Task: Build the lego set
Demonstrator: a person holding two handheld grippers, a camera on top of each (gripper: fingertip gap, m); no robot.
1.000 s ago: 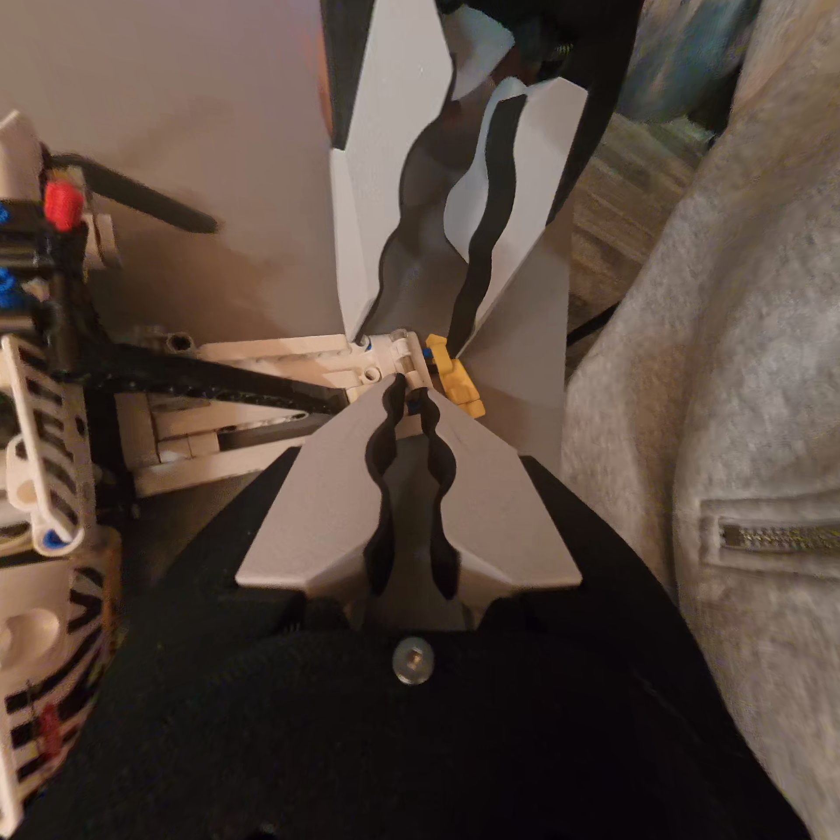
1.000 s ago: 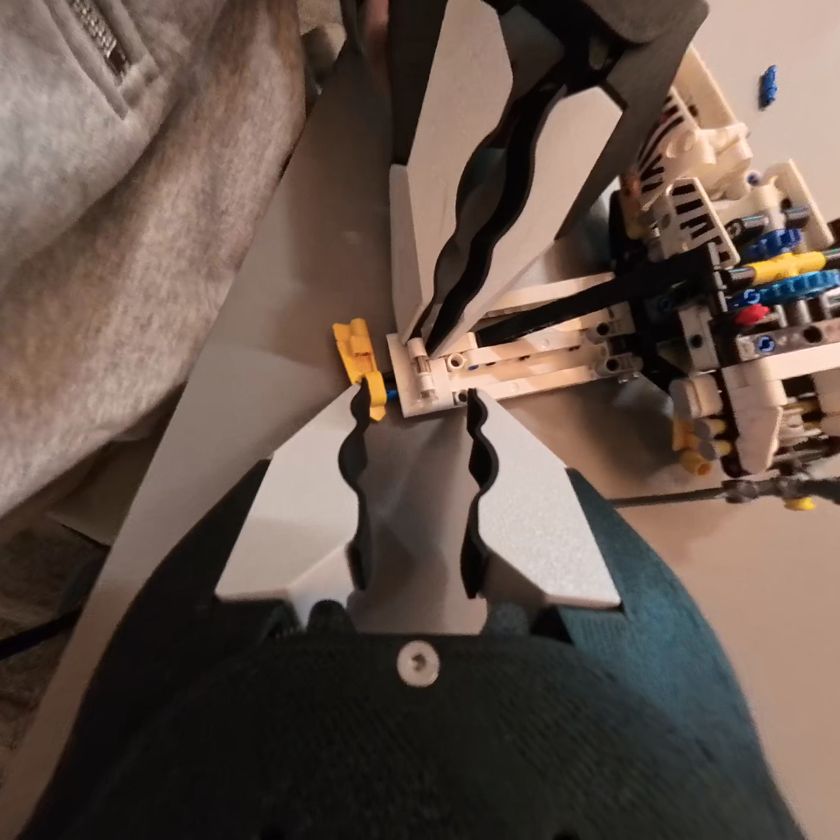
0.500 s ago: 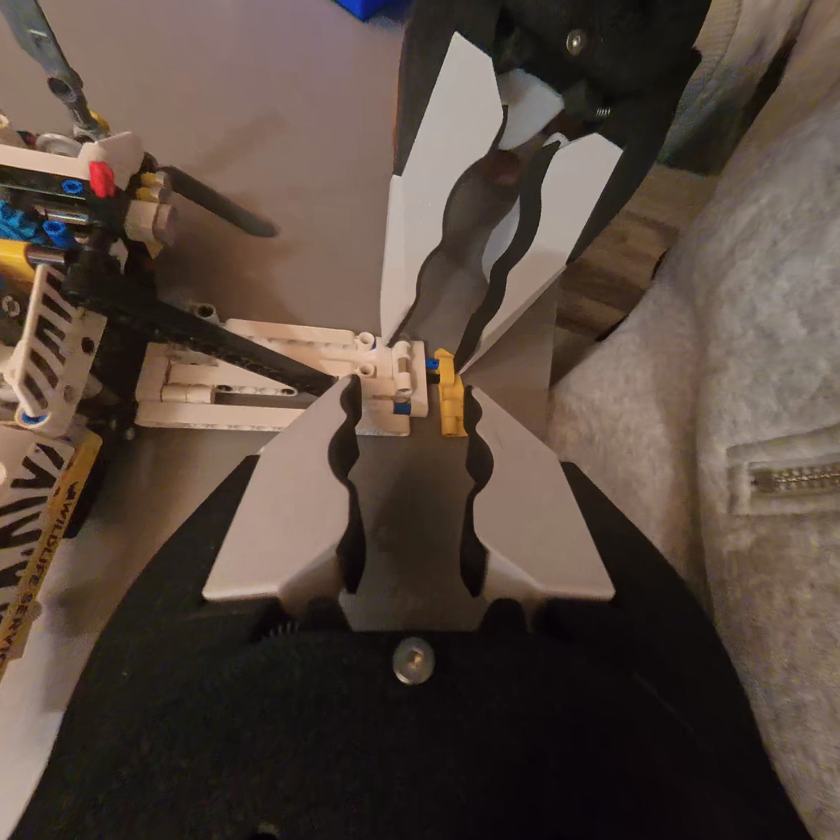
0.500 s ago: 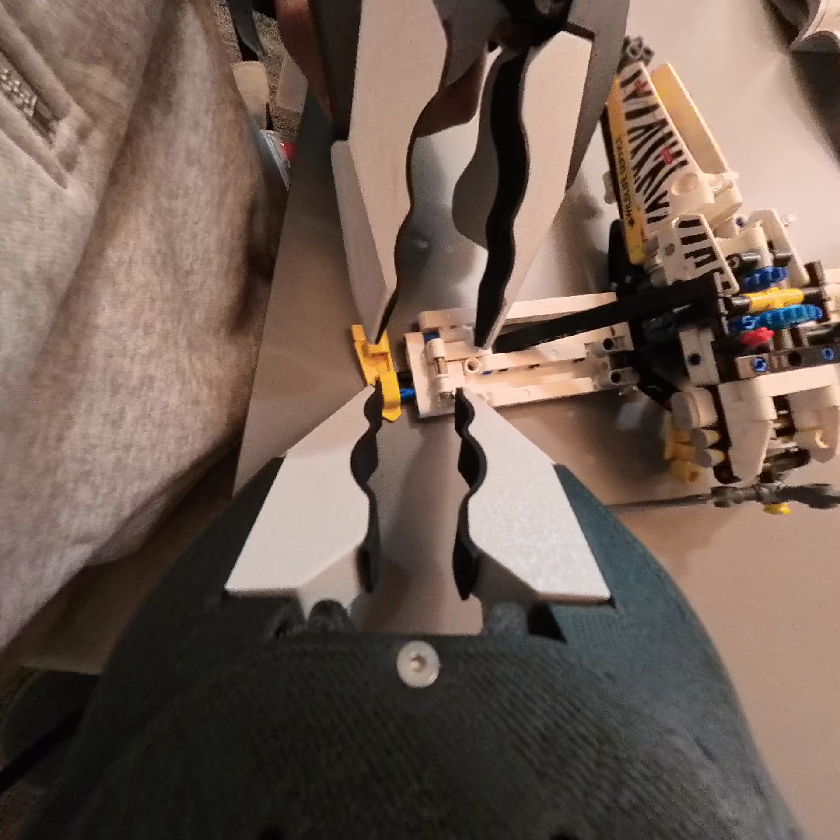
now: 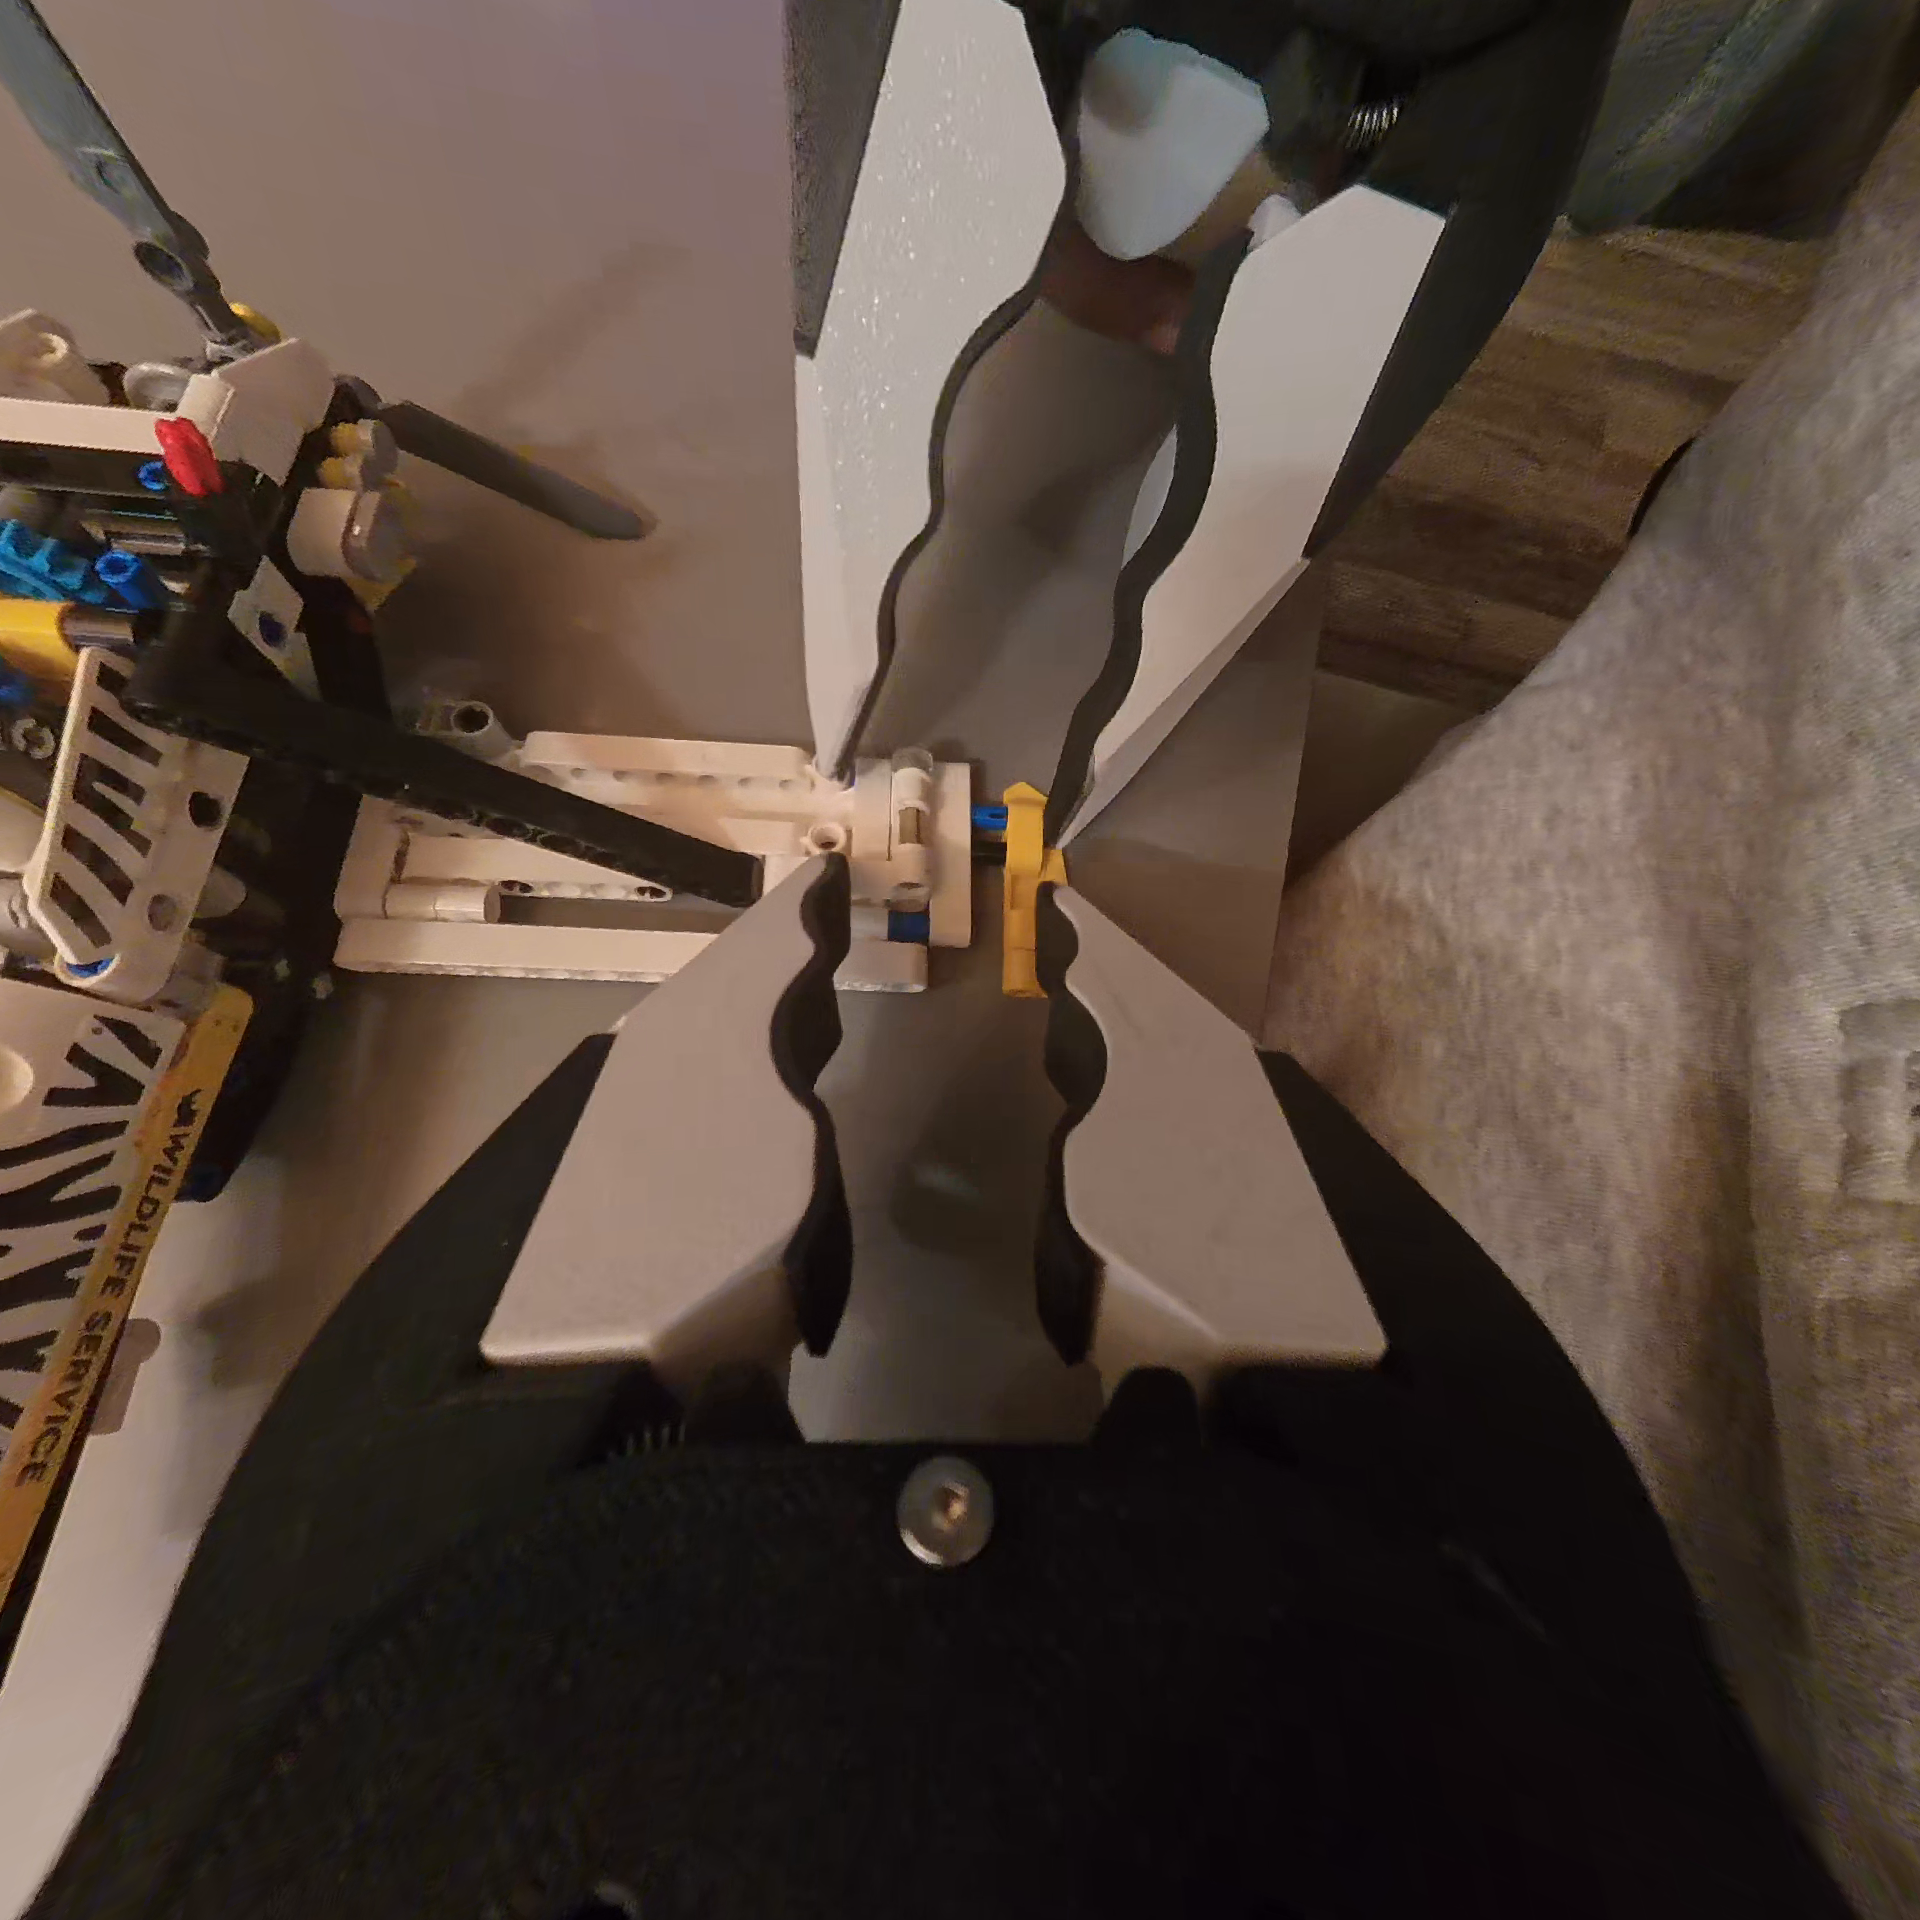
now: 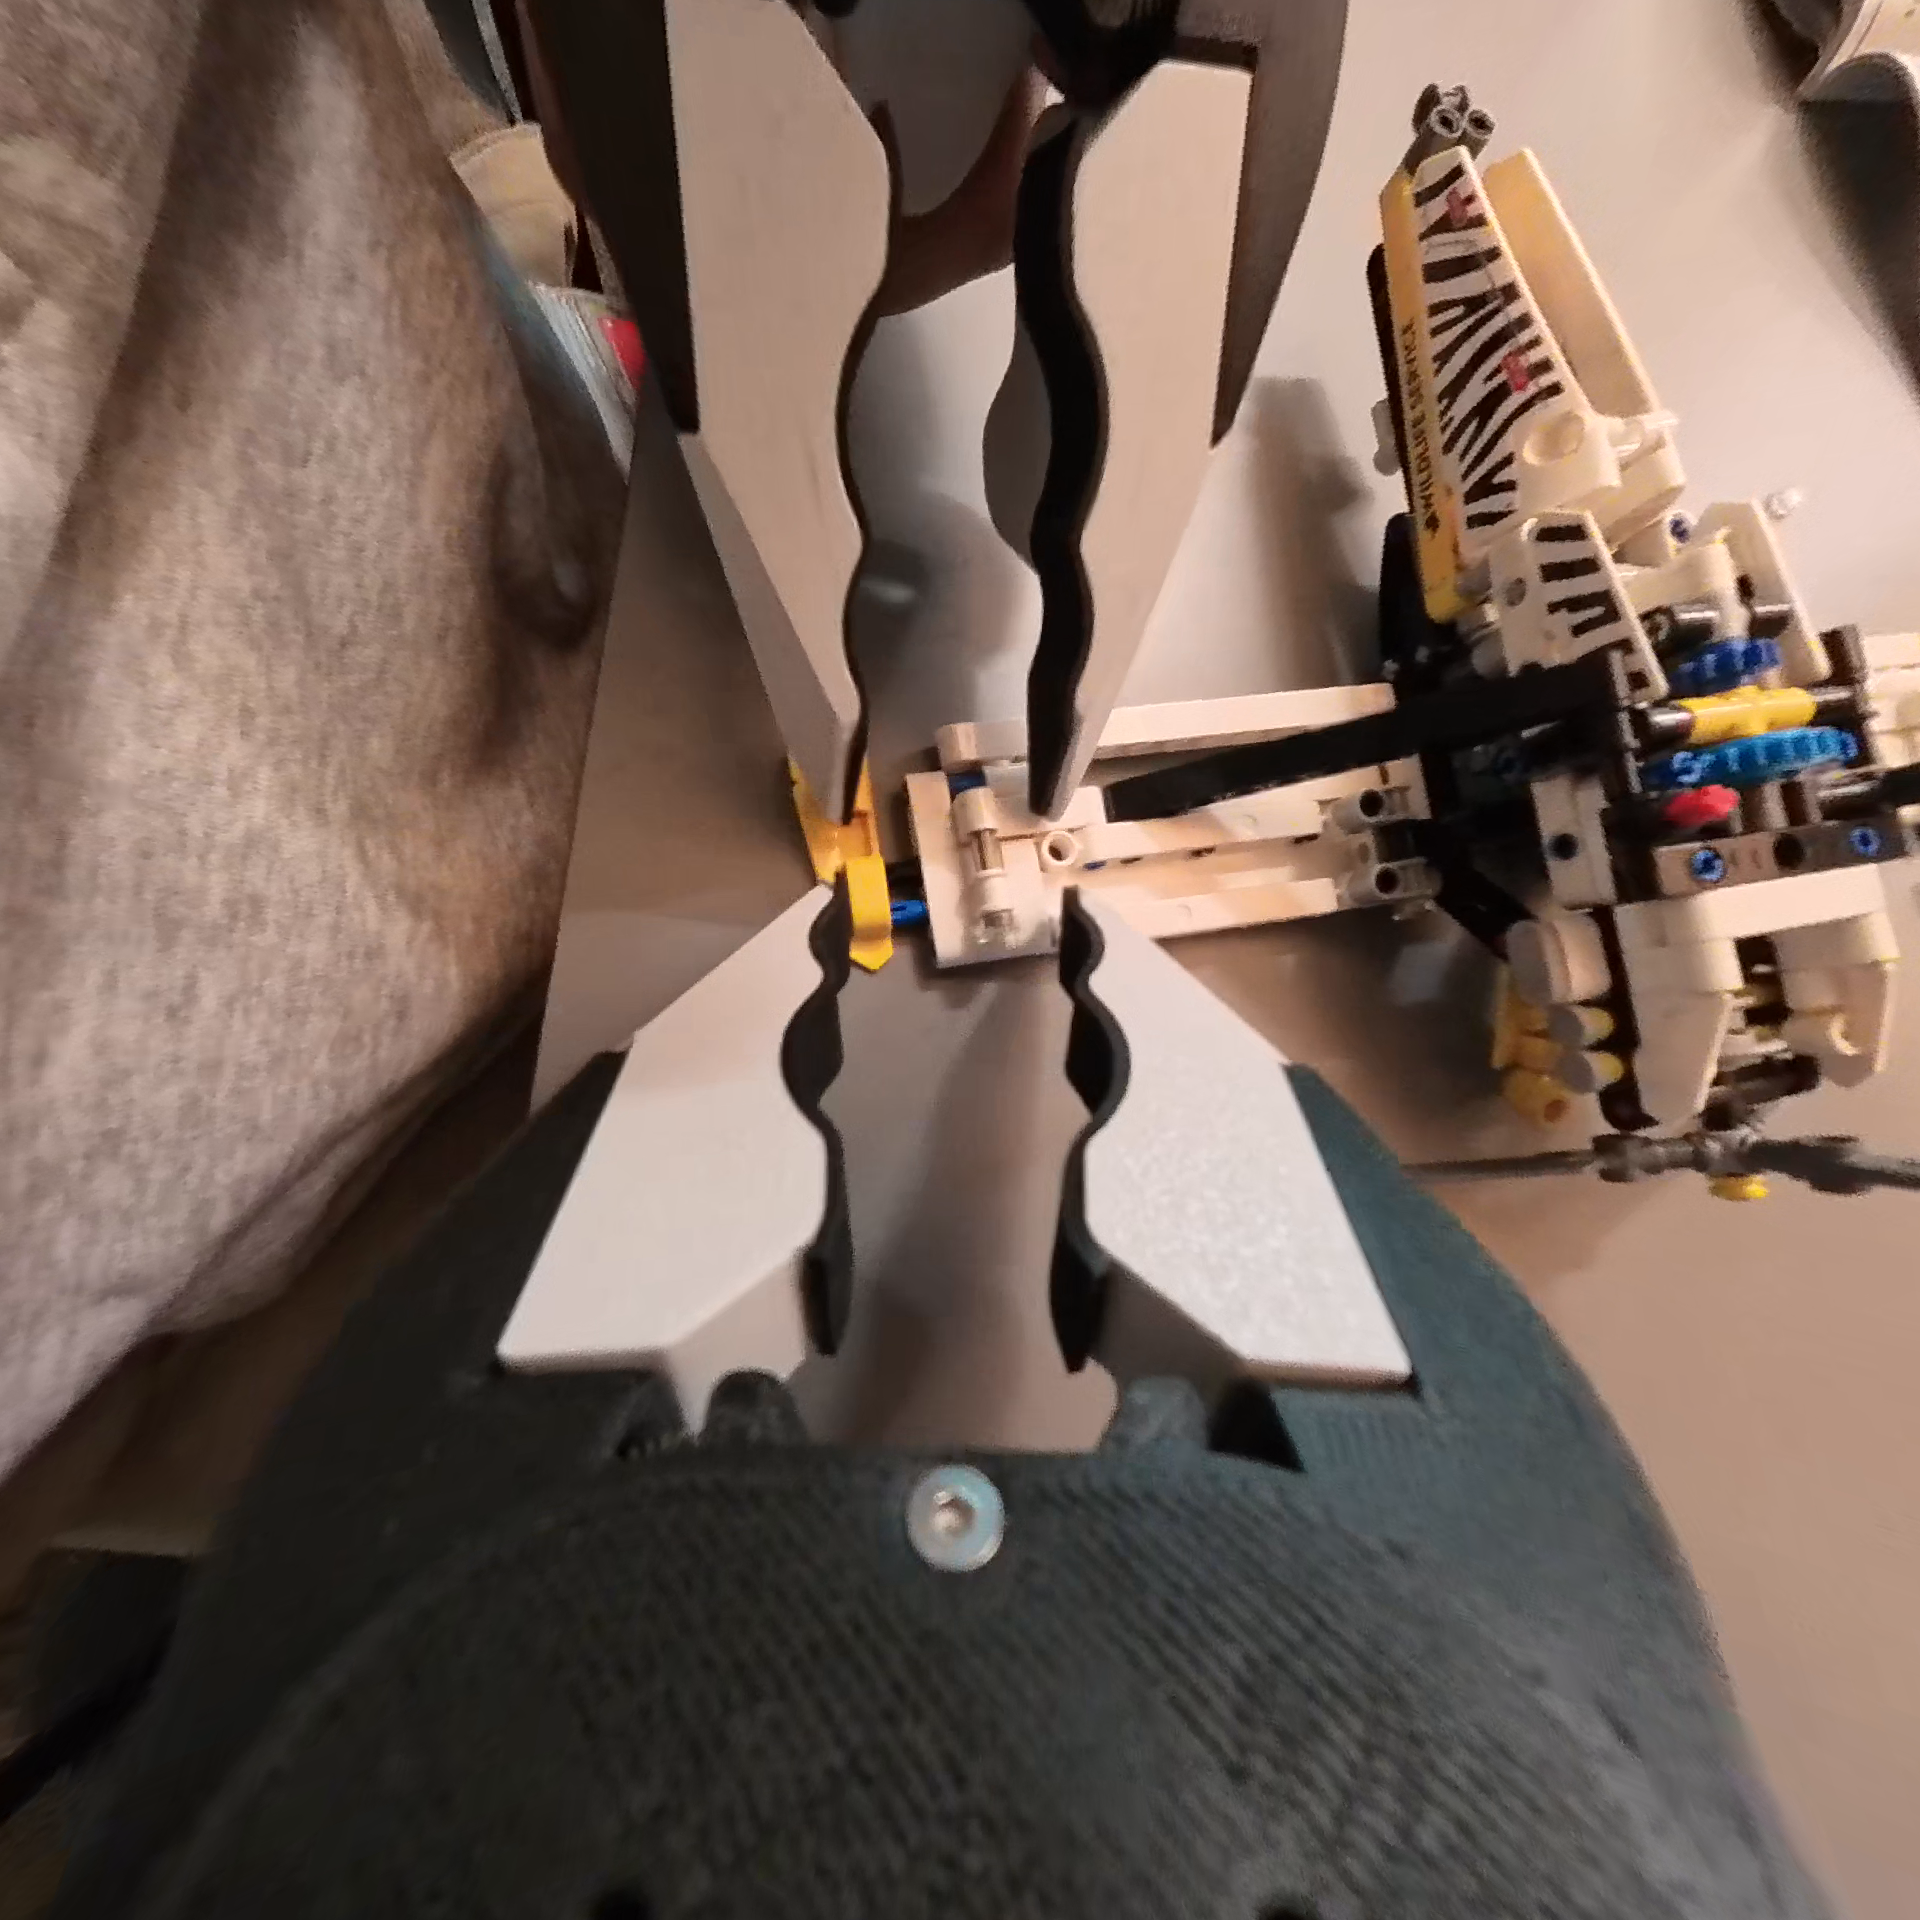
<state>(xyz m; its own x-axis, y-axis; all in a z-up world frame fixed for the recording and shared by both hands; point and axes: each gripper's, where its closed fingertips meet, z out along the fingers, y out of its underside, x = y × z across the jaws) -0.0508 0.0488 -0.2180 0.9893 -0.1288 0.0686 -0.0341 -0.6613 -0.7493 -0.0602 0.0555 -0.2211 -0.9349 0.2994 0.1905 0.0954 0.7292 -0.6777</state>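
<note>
Mostly built lego model point(image 6: 1538, 748) at right of the right wrist frame, white tail boom reaching to centre. Left gripper point(image 5: 940, 883) and right gripper point(image 6: 951, 914) both spread, empty, straddling boom end. Yellow piece point(image 6: 862, 873) on a blue pin, seemingly not yet pushed home.

Two grippers, left point(image 5: 940, 894) and right point(image 6: 951, 914); one lego model point(image 6: 1247, 831); one table point(image 6: 1558, 1403).

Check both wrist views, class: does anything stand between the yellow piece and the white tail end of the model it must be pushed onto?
Nothing visible does. The yellow piece sits just off the white tail end, joined by a short blue pin across a bare gap. The left gripper and right gripper are open, straddling both from opposite sides.
</note>
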